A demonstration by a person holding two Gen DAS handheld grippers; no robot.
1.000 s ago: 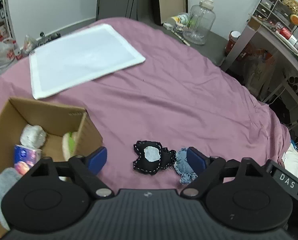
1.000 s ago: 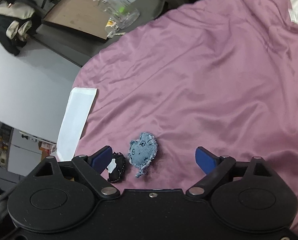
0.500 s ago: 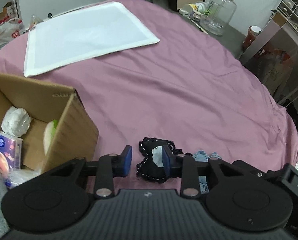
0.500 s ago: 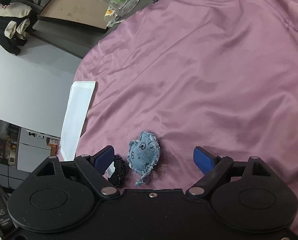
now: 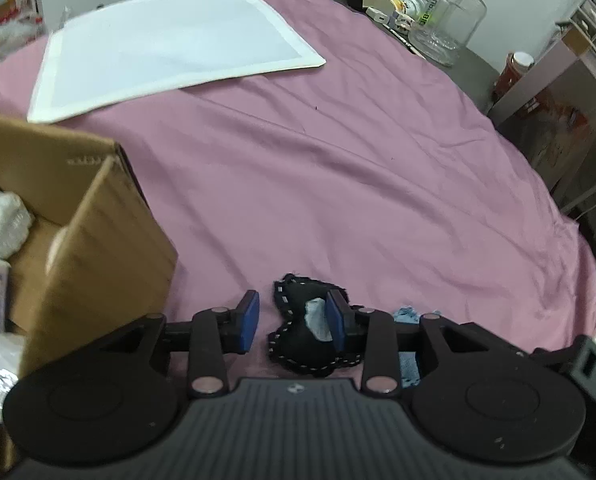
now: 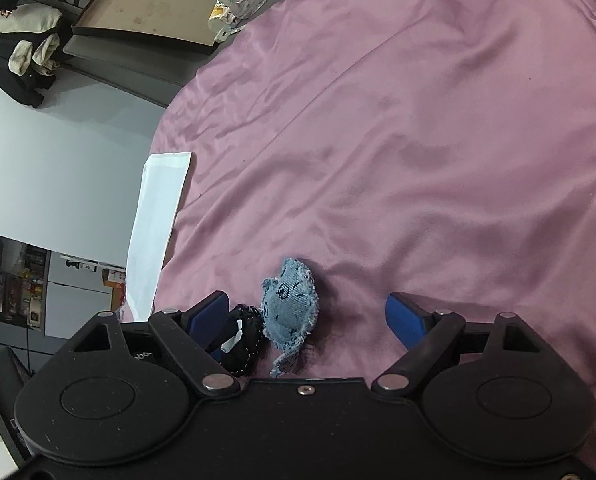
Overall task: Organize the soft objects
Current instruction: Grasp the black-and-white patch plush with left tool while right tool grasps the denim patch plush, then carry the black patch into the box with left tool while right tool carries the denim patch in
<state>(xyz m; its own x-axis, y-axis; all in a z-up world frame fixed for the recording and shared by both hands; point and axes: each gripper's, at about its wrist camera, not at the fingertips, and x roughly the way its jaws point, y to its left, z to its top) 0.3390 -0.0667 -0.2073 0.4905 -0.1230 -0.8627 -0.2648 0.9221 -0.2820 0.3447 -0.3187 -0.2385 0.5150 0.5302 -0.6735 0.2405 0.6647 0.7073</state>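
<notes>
Closing in over the last second, the left gripper (image 5: pixel 292 322) now half-brackets the black stitched fabric heart (image 5: pixel 303 338) on the mauve bedsheet (image 5: pixel 337 184), fingers narrowed but not yet pinching, beside the brown cardboard box (image 5: pixel 98 248). From the right wrist, the right gripper (image 6: pixel 309 322) hangs spread wide above the frayed blue denim face toy (image 6: pixel 290 306), untouched.

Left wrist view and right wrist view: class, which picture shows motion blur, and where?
Left wrist view: cardboard box and its contents smeared at the left edge, black toy sharper. Right wrist view: crisp, denim toy stitching readable.
</notes>
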